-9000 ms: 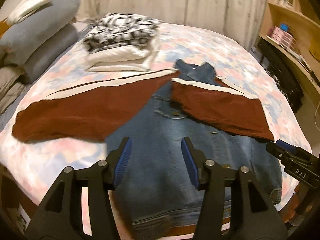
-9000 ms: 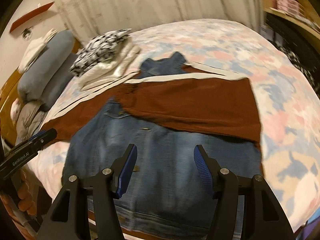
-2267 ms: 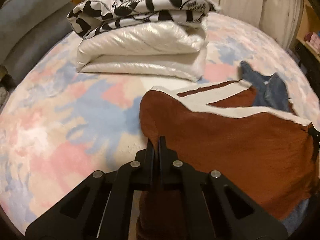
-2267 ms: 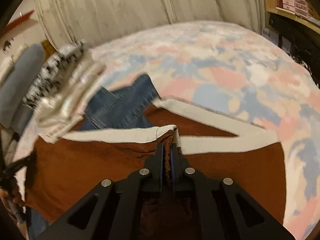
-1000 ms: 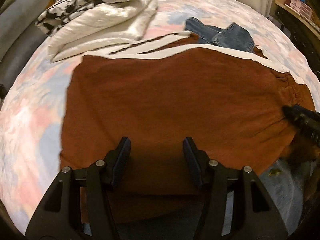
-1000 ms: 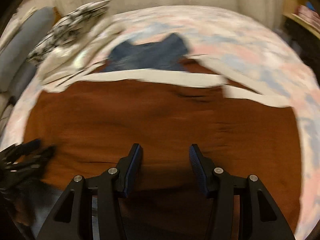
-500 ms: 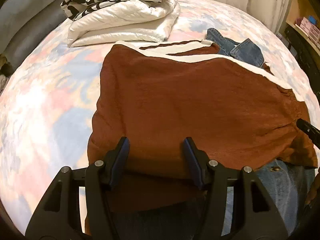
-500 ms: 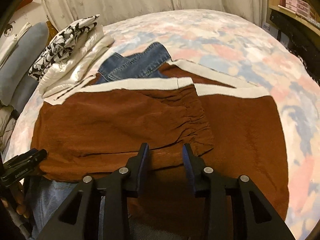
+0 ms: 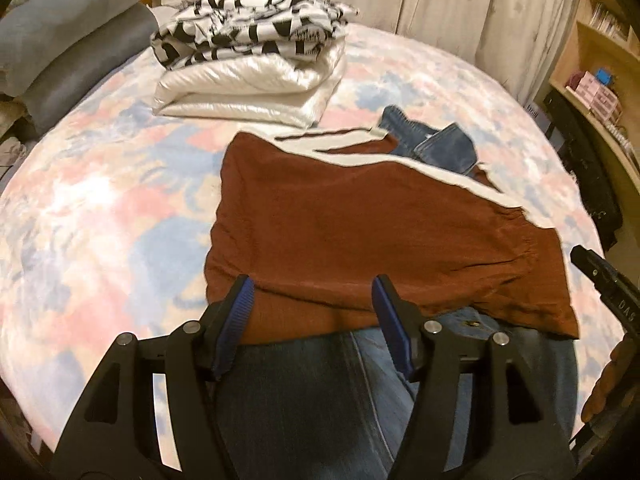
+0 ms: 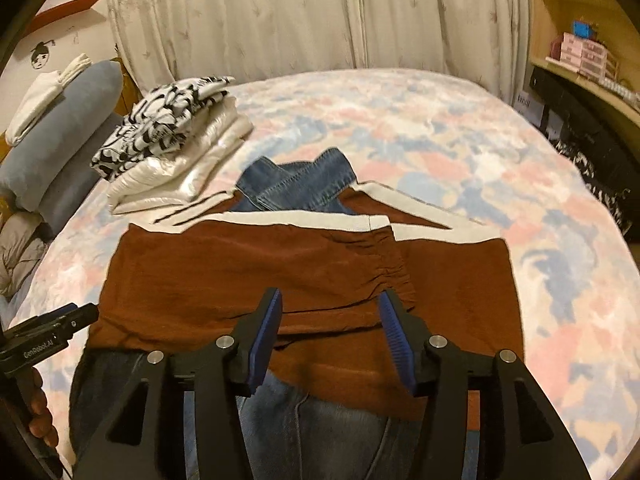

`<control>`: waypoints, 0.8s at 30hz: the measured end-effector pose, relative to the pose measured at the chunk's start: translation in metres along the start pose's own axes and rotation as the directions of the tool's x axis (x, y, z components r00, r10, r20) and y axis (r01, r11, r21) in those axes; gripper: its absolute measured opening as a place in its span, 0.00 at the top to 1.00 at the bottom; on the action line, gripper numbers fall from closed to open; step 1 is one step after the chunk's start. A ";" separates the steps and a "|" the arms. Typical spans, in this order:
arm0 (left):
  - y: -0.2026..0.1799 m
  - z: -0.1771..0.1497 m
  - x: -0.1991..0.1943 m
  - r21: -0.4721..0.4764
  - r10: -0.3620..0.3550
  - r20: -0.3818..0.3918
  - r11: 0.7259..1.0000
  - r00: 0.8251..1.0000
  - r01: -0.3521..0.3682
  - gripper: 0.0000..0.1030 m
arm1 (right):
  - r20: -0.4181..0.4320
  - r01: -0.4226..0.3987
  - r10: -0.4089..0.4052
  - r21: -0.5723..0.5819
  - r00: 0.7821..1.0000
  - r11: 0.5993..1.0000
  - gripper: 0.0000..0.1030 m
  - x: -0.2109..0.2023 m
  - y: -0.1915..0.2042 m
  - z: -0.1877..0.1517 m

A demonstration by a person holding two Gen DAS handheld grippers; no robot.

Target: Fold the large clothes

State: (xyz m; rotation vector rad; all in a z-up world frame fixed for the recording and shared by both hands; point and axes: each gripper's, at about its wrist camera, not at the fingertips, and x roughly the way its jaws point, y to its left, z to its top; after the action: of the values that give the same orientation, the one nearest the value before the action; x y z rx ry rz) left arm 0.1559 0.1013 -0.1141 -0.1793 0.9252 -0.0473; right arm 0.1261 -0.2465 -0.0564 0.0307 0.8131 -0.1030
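A denim jacket (image 9: 316, 396) with rust-brown sleeves lies front up on the bed. Both brown sleeves (image 9: 360, 236) are folded across its chest, white stripes toward the collar (image 9: 432, 148). In the right wrist view the sleeves (image 10: 256, 276) overlap and the collar (image 10: 296, 188) shows beyond them. My left gripper (image 9: 312, 304) is open and empty above the sleeves' near edge. My right gripper (image 10: 328, 320) is open and empty over the same edge. Each gripper shows in the other's view, the right one (image 9: 600, 280) and the left one (image 10: 52, 336).
A stack of folded clothes (image 9: 252, 60), black-and-white on white, sits on the floral bedspread (image 9: 100, 208) beyond the jacket. Grey pillows (image 10: 60, 128) lie at the left. Curtains (image 10: 320, 16) hang behind. Shelves (image 10: 580, 60) stand to the right.
Both grippers have pulled back toward the jacket's hem and risen a little. The right gripper's jaws have opened wider. The folded sleeves lie still.
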 end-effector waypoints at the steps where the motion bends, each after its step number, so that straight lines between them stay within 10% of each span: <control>1: 0.000 -0.002 -0.010 -0.001 -0.003 0.012 1.000 1.000 0.003 0.41 | 0.010 0.000 0.000 -0.002 1.000 1.000 0.50 -0.010 0.002 -0.001; 13: 0.003 -0.039 -0.090 0.007 -0.008 0.093 1.000 0.996 0.007 0.32 | 0.137 0.007 0.000 -0.049 0.991 0.999 0.32 -0.132 0.020 -0.041; 24: 0.038 -0.094 -0.103 -0.020 -0.050 -0.025 0.999 0.998 0.050 0.30 | 0.103 -0.031 0.038 -0.071 0.994 0.997 0.32 -0.207 -0.004 -0.106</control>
State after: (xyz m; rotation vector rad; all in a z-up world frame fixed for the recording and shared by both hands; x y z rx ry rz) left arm 0.0177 0.1381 -0.0946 -0.2203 0.9471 -0.0872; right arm -0.0923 -0.2265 0.0212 -0.0262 0.7107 -0.0432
